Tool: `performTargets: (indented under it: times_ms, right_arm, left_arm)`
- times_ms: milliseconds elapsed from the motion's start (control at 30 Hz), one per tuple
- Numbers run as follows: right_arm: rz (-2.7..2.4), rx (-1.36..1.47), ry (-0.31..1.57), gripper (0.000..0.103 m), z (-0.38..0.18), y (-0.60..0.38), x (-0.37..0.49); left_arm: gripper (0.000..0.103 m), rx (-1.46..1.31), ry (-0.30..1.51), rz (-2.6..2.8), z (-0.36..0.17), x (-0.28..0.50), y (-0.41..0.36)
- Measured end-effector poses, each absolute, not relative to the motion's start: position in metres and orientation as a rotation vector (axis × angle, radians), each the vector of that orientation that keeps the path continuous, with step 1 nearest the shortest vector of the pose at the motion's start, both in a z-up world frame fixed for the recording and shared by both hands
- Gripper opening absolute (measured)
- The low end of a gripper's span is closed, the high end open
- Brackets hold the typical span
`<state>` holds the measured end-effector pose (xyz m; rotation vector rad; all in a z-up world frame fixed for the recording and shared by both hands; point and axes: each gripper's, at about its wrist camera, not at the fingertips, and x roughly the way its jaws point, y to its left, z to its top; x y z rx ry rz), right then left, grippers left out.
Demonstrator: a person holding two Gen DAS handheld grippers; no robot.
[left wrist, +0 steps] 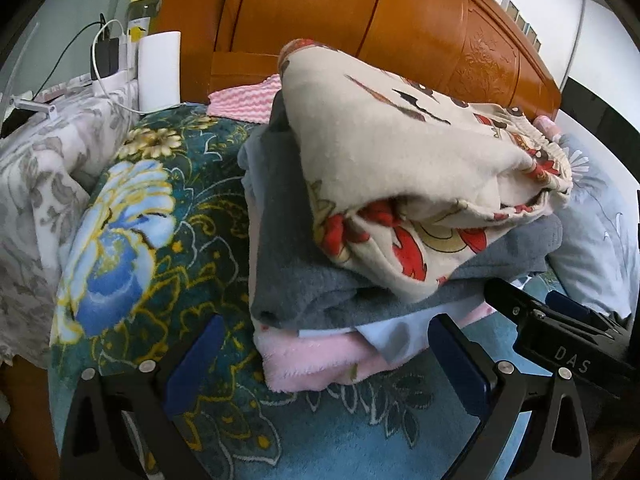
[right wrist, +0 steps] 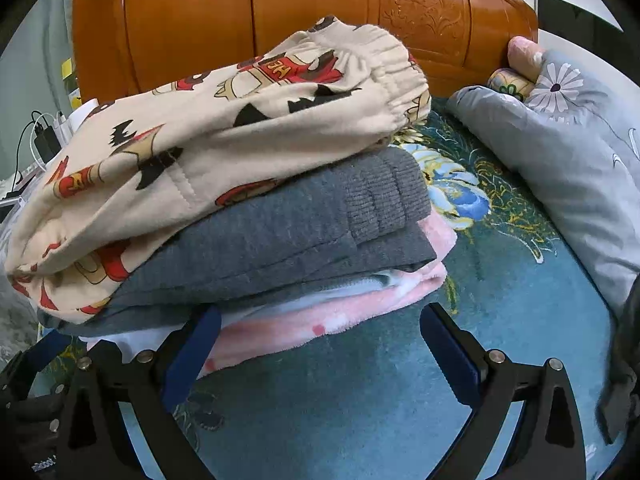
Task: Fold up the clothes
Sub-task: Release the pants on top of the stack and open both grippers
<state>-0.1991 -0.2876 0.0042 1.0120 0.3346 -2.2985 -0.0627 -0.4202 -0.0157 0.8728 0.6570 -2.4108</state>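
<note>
In the left wrist view, a stack of folded clothes sits on the teal floral blanket (left wrist: 132, 240), in front of the orange wooden headboard (left wrist: 360, 20). On top of the stack lies the cream cartoon-print garment (left wrist: 400, 168), below it the grey knit garment (left wrist: 304, 284), then a thin pale blue layer (left wrist: 400, 330), and at the bottom the pink fleece garment (left wrist: 316, 360). The left gripper (left wrist: 324, 360) has its blue-padded fingers spread wide, one on each side of the stack's near corner, with nothing clamped between them. The right gripper (left wrist: 560, 320) shows at the stack's right edge, close to the grey layer; its fingers are spread too. Left of the stack stand a white cylinder (left wrist: 159, 70) and a yellow-capped bottle (left wrist: 142, 8), and behind the stack lies a pink-and-white striped cloth (left wrist: 244, 98). In the right wrist view, the same stack rests on the blanket (right wrist: 400, 380) before the headboard (right wrist: 280, 12): cream garment (right wrist: 224, 136) on top, grey garment (right wrist: 280, 232) under it, pink fleece (right wrist: 320, 320) lowest. The right gripper (right wrist: 320, 360) is spread open and holds nothing, its left finger (right wrist: 192, 356) touching the near edge of the pink fleece. Right of the stack lies a grey flowered pillow (right wrist: 560, 152).
</note>
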Motion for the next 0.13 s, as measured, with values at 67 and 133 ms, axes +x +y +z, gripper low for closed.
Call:
performTargets:
  times_ms: [67, 133]
  right_arm:
    - [-2.299, 1.004, 0.343, 0.100, 0.0039, -0.2887, -0.1980]
    - [-2.300, 0.996, 0.355, 0.100, 0.0033, -0.2897, -0.1971]
  left_arm:
    - [0.103, 0.873, 0.652, -2.401, -0.0169, -0.0637, -0.4205]
    - [0.103, 0.874, 0.647, -2.387, -0.0186, -0.0650, -0.4209]
